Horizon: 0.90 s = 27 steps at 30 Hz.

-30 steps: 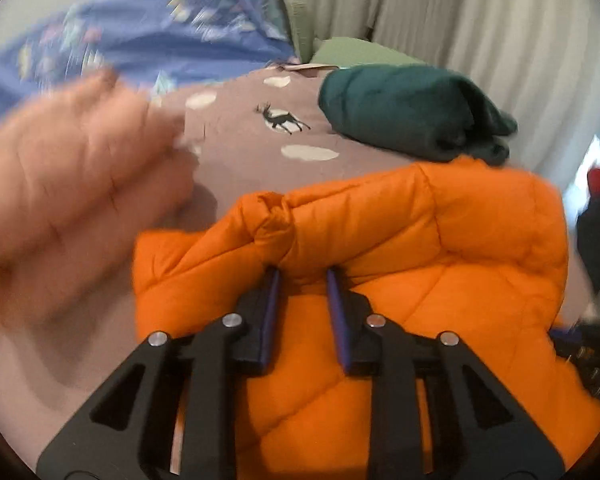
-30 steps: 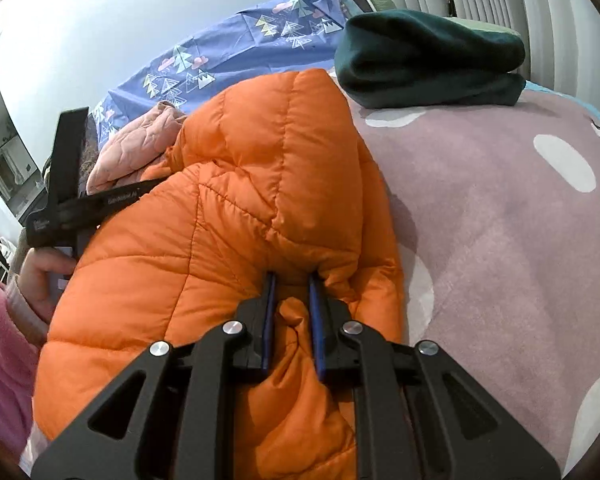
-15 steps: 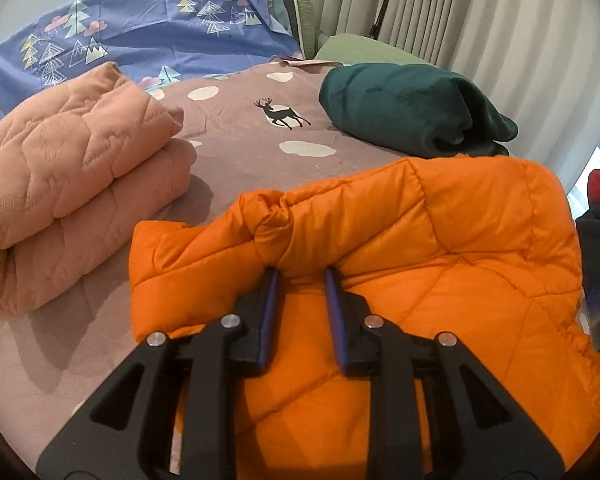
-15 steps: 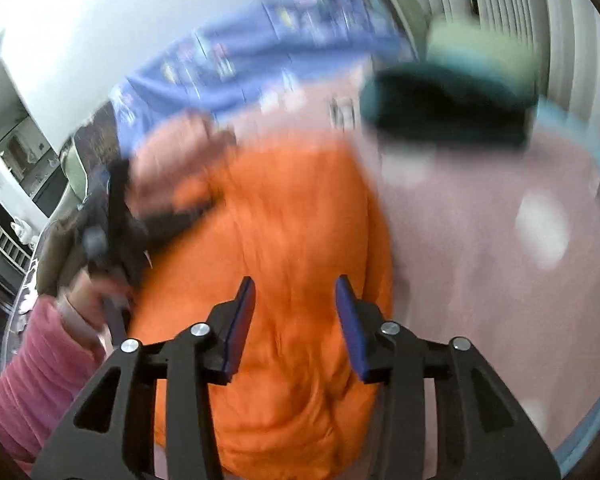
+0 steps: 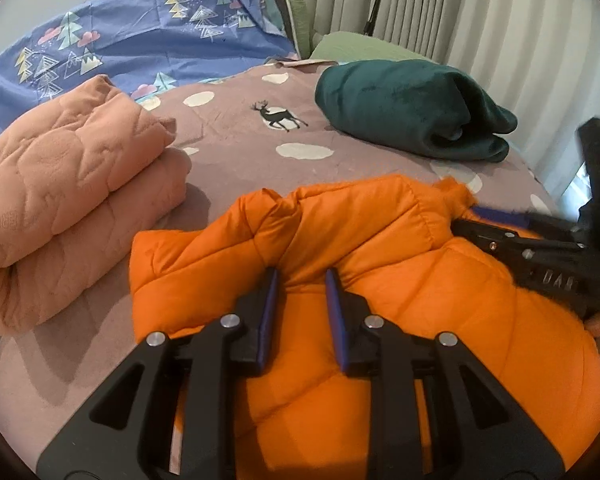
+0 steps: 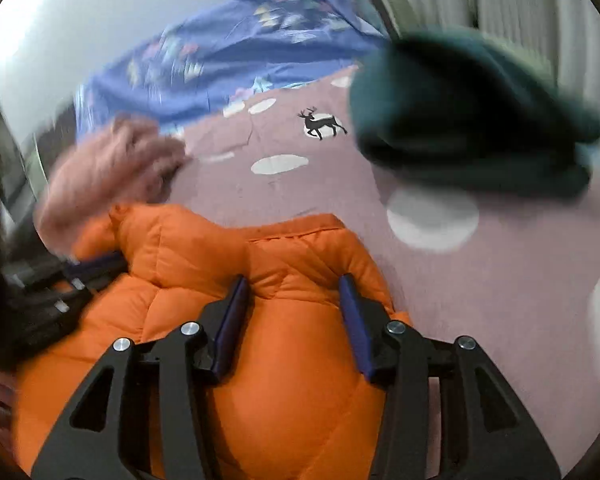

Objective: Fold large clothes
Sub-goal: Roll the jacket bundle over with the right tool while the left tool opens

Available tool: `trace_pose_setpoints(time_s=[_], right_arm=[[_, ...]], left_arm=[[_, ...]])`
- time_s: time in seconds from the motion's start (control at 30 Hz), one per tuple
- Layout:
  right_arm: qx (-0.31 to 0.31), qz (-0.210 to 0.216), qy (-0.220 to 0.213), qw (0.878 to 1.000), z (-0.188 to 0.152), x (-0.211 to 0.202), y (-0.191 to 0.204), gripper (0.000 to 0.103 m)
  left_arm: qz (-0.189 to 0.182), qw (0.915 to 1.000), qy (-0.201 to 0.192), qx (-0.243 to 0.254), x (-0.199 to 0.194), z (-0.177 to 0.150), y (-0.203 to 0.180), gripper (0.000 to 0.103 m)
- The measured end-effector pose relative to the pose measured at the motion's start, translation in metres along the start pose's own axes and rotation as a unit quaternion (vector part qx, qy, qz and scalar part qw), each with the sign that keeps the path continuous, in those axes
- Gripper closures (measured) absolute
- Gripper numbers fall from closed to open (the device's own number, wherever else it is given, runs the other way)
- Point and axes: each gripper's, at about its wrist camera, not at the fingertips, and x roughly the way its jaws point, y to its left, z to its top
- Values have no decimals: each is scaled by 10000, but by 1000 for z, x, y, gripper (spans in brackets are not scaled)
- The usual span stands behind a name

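Note:
An orange puffer jacket [image 5: 380,264] lies bunched on the mauve spotted bedspread [image 5: 236,128]. My left gripper [image 5: 300,276] is shut on a fold of the jacket near its upper edge. My right gripper [image 6: 294,284] is open, its jaws wide apart and straddling the jacket's [image 6: 284,332] top edge. In the left wrist view the right gripper [image 5: 476,222] comes in from the right, at the jacket's far corner. The right wrist view is blurred by motion.
A folded peach quilted garment [image 5: 68,200] lies to the left. A folded dark green garment [image 5: 412,120] lies at the back right. A blue tree-print quilt [image 5: 140,40] is heaped at the head of the bed. Curtains [image 5: 480,12] hang behind.
My right gripper let go of the jacket, opened wide and swung to the jacket's upper edge. My left gripper kept its hold and hardly moved.

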Motion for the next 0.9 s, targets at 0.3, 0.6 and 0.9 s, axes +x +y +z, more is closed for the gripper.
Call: trace_pose_setpoints(time_s=[0.3, 0.6, 0.9], right_arm=[[-73, 56, -3, 10000, 1, 15, 1, 55], [-44, 104, 15, 9999, -3, 11, 2, 55], [10, 176, -37, 9998, -4, 9, -1, 55]], left_arm=[[-183, 9997, -151, -102, 4, -6, 7, 78], [-25, 9994, -336, -17, -51, 3, -10, 50], [-224, 9959, -575, 659, -167, -105, -51, 21]])
